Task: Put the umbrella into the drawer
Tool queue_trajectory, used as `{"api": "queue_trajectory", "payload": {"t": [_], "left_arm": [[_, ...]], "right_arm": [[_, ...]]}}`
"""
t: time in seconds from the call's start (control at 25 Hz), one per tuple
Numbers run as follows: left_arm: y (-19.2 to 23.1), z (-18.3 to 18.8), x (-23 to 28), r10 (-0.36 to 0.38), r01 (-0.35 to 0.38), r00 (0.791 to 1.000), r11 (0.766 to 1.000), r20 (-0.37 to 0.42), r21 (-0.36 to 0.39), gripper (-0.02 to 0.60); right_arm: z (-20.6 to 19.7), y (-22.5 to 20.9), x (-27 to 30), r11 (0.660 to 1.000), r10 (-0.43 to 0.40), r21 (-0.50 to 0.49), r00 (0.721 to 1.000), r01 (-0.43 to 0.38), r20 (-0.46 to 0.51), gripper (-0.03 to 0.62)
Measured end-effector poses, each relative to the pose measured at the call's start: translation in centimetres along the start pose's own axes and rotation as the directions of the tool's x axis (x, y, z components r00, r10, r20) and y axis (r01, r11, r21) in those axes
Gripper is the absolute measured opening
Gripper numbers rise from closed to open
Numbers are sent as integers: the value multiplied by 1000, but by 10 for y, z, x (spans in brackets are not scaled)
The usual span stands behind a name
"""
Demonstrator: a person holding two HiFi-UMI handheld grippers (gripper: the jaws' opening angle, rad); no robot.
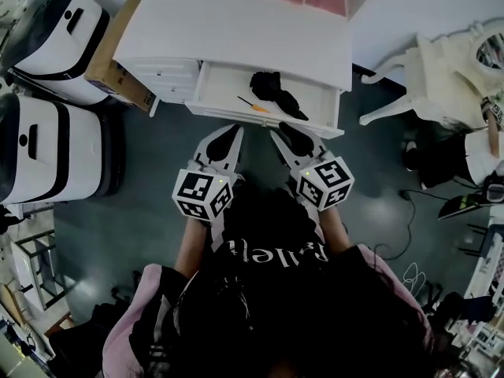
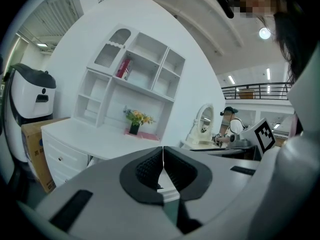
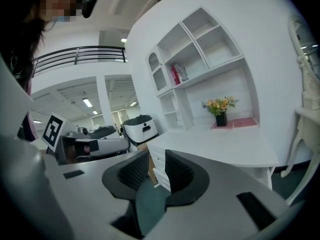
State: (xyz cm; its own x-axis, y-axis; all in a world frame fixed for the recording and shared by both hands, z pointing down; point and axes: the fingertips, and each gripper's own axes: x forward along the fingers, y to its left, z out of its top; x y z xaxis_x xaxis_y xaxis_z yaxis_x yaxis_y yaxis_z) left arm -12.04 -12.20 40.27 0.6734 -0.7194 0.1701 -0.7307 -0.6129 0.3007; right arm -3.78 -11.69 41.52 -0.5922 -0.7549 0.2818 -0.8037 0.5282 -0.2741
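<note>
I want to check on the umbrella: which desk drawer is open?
The wide middle drawer, pulled out with the black umbrella lying in it; the small drawers to its left are shut.

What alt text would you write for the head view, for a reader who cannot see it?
Seen from above, a black folded umbrella lies in the open drawer of a white desk, beside a thin orange-handled tool. Just in front of the drawer, the left gripper and right gripper hold nothing.

One umbrella [image 1: 272, 91], one thin tool [image 1: 254, 105] (orange-handled), one open drawer [image 1: 219, 93], two white machines [image 1: 55, 34] [image 1: 47, 152], one cardboard box [image 1: 118, 53].
</note>
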Motion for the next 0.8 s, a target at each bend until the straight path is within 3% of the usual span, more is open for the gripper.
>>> {"api": "queue_trajectory", "payload": {"t": [0.32, 0.8], "left_arm": [[-45, 5, -5, 17, -18, 1000, 1000, 24, 11, 17], [-168, -30, -20, 19, -19, 999, 1000, 30, 11, 17]], "right_arm": [[1, -1, -43, 999, 40, 6, 999, -40, 8, 92], [-35, -4, -161, 995, 84, 46, 996, -85, 23, 80]]}}
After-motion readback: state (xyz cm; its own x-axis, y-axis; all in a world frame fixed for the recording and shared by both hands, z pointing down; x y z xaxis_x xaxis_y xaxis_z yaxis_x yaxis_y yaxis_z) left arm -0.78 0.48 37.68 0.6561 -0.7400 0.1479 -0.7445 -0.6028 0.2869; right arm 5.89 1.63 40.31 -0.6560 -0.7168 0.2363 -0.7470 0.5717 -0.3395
